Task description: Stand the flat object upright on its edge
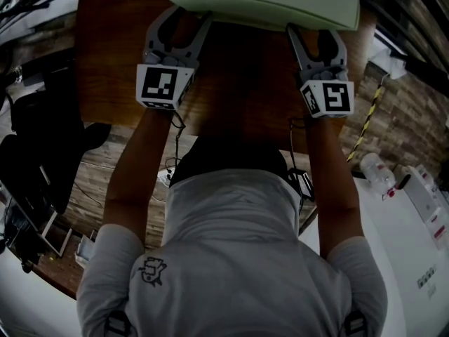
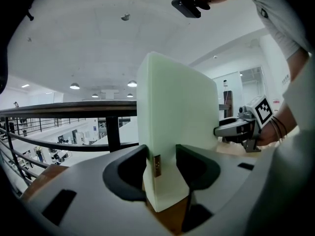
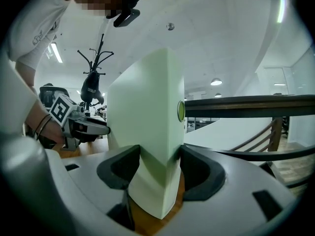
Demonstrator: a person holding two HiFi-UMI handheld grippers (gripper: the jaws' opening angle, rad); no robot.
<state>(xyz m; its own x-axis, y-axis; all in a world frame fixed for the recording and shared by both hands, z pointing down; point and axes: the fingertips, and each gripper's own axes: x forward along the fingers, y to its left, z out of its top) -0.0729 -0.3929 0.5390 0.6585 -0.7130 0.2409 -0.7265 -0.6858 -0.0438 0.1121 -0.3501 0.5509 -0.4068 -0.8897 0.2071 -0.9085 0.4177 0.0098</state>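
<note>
Head view: the pale green slab [image 1: 263, 2] stands on edge at the far side of the wooden counter [image 1: 238, 83], its long axis running left to right. It is smooth, thick and plain. The left gripper [image 1: 180, 16] and right gripper [image 1: 313, 37] each pinch one end.

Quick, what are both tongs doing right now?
Left tongs: closed on the upright green slab.
Right tongs: closed on the same slab.
</note>
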